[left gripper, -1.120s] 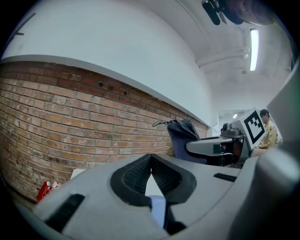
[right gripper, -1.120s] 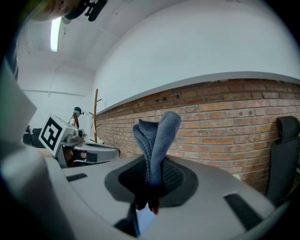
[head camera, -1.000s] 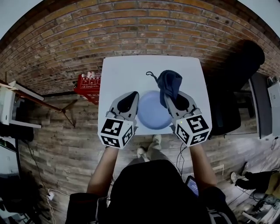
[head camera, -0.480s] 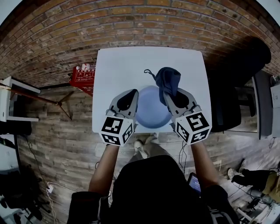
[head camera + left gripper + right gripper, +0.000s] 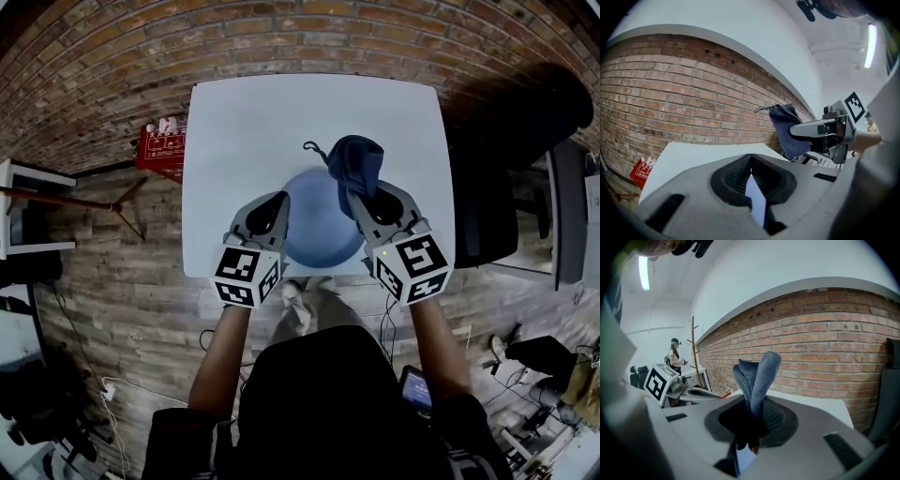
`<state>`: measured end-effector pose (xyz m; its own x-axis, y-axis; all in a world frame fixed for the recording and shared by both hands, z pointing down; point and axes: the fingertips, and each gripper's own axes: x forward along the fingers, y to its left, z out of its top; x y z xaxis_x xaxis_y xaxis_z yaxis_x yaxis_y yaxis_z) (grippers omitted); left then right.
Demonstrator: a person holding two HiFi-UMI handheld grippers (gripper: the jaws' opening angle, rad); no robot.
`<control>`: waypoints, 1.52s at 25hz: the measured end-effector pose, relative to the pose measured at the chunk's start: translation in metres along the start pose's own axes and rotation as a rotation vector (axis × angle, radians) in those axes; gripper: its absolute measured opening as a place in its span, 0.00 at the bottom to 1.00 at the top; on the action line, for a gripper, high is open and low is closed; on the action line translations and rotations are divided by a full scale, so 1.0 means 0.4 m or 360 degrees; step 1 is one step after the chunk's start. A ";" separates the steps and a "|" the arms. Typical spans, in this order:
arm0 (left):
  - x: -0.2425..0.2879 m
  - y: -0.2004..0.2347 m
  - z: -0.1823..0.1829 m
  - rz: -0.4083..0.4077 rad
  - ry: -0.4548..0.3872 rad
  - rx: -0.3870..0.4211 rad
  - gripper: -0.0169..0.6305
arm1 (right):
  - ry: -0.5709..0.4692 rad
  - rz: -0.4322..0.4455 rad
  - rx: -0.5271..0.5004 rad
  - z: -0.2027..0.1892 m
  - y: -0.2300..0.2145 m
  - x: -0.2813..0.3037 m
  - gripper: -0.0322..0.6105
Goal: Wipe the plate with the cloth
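Observation:
A light blue plate (image 5: 319,232) hangs over the near half of the white table (image 5: 244,122). My left gripper (image 5: 275,204) is shut on the plate's left rim; in the left gripper view a thin blue edge of the plate (image 5: 757,201) shows between the jaws of that gripper (image 5: 751,165). My right gripper (image 5: 364,199) is at the plate's right side, shut on a dark blue cloth (image 5: 356,167). In the right gripper view the cloth (image 5: 759,376) stands up in folds out of this gripper (image 5: 757,416). I cannot tell whether the plate touches the table.
A red box (image 5: 159,145) lies on the wooden floor left of the table. A black chair (image 5: 497,169) stands at the table's right. A brick wall runs behind the table. A person (image 5: 675,357) stands far off in the right gripper view.
Both grippers have sunk toward the table, carrying the plate and the cloth with them. Neither grip has changed.

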<state>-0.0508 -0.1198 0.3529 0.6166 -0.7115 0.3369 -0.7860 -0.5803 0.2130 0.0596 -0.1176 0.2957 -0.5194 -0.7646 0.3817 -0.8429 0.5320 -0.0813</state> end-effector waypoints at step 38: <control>0.133 0.023 -0.262 -0.0176 0.0292 -0.0210 0.05 | 0.0266 0.0150 0.0094 -0.295 -0.020 0.147 0.15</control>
<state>-0.0298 -0.1214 0.4690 0.6905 -0.5559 0.4629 -0.7205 -0.5856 0.3715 0.0523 -0.1237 0.4273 -0.5696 -0.6387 0.5172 -0.8012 0.5720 -0.1760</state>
